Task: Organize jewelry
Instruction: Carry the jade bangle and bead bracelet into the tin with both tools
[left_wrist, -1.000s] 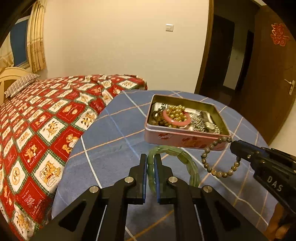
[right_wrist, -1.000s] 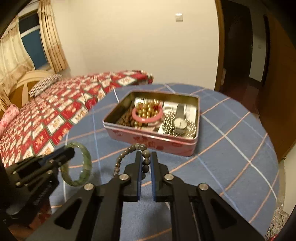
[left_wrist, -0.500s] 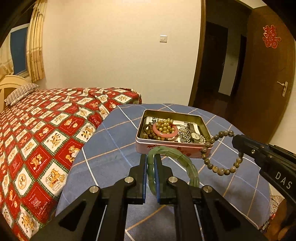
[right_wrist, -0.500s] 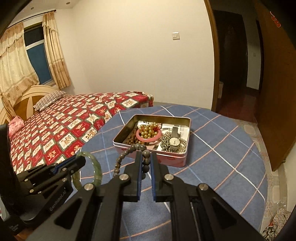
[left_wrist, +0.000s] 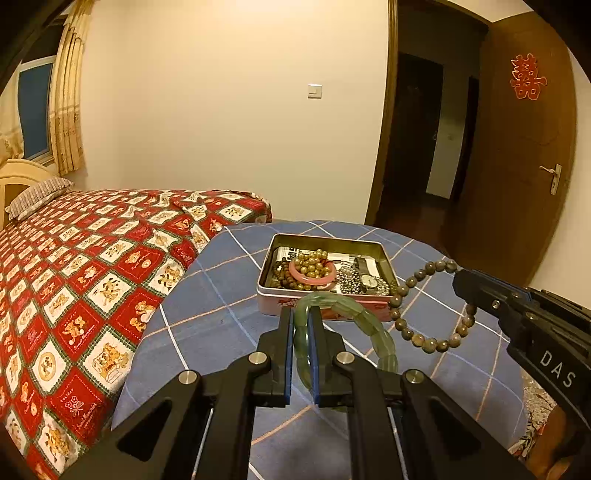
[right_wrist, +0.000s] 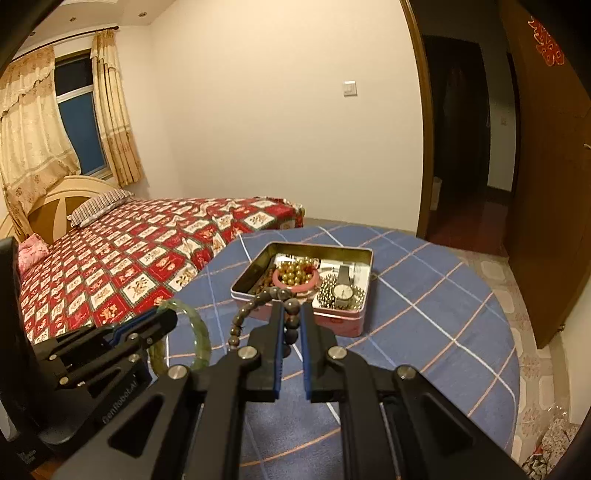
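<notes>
Jade-green bangle (left_wrist: 343, 325) clamped in the left gripper (left_wrist: 302, 321) and grey bead bracelet (left_wrist: 428, 306) pinched in the right gripper (right_wrist: 291, 314) hang short of the open tin (left_wrist: 384, 254); each should travel level over its rim before release.

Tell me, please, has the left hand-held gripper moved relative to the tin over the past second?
Yes. The left hand-held gripper, shut on the green bangle, has pulled back and up from the pink tin, which now looks smaller and farther away on the table.

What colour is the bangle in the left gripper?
Pale translucent green; the bangle, clamped in the left gripper, shows best in the left wrist view.
</notes>
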